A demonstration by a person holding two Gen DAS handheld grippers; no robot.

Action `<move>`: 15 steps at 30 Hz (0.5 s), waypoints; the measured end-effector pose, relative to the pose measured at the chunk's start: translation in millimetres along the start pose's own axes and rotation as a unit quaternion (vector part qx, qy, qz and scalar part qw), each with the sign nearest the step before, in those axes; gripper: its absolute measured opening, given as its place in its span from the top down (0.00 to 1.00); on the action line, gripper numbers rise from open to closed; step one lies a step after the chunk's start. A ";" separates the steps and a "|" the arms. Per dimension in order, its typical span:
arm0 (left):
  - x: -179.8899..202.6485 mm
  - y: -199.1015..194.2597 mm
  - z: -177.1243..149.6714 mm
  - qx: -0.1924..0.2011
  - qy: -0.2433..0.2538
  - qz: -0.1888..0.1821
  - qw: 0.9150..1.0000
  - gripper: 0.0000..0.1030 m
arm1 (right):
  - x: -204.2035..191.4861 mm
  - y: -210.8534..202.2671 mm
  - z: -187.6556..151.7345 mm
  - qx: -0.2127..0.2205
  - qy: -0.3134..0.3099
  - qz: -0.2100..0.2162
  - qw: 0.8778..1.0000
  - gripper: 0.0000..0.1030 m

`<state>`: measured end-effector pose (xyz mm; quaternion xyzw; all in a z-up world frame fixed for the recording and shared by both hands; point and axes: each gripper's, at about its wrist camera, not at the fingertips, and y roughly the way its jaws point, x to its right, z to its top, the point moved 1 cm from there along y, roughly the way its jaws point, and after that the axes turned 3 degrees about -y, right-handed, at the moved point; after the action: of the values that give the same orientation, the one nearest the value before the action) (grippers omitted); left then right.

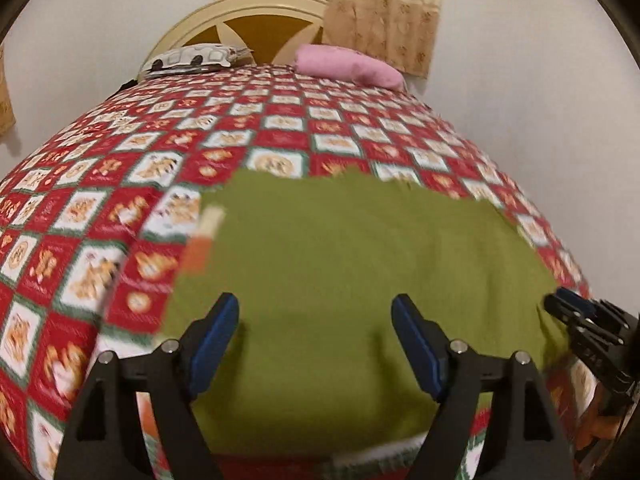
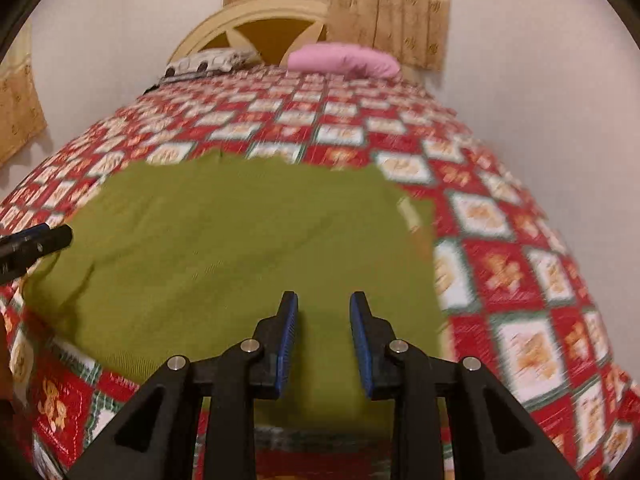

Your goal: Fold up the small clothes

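Note:
An olive-green garment [image 1: 348, 264] lies flat on the red patterned bedspread [image 1: 120, 184]; it also shows in the right wrist view [image 2: 240, 248]. My left gripper [image 1: 316, 312] is open wide and empty, just above the garment's near part. My right gripper [image 2: 324, 308] is open with a narrower gap, empty, above the garment's near right part. The right gripper's tip [image 1: 568, 304] shows at the garment's right edge in the left wrist view. The left gripper's tip [image 2: 44, 240] shows at the garment's left edge in the right wrist view.
A pink pillow [image 1: 348, 62] and a white patterned pillow [image 1: 196, 58] lie at the head of the bed by the cream headboard [image 1: 248, 16]. Curtains [image 1: 384, 20] hang behind. The bedspread [image 2: 520, 240] spreads around the garment on all sides.

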<state>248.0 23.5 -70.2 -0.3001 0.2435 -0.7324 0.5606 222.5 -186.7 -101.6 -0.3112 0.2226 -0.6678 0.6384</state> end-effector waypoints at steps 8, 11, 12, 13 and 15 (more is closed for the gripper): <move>4.0 27.6 -23.4 -0.034 -0.002 0.059 0.998 0.21 | 17.1 19.0 -18.5 -0.018 0.042 0.017 0.999 0.64; 8.7 29.3 -27.9 -0.030 0.014 0.076 0.997 0.19 | 16.8 17.4 -20.6 -0.013 0.046 0.021 0.999 0.64; 8.6 29.5 -28.5 -0.031 0.015 0.079 0.996 0.18 | 15.0 16.8 -20.9 -0.012 0.042 0.016 0.999 0.64; 8.3 29.7 -29.4 -0.031 0.014 0.081 0.996 0.17 | 13.5 15.8 -20.6 -0.011 0.039 0.010 0.999 0.64; 8.3 30.3 -30.0 -0.030 0.015 0.086 0.996 0.15 | 10.3 11.7 -20.5 -0.002 0.031 -0.004 0.999 0.64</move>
<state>245.6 8.5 -110.8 -0.2840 0.2989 -0.6784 0.6081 216.6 -199.9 -122.9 -0.2924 0.2428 -0.6794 0.6276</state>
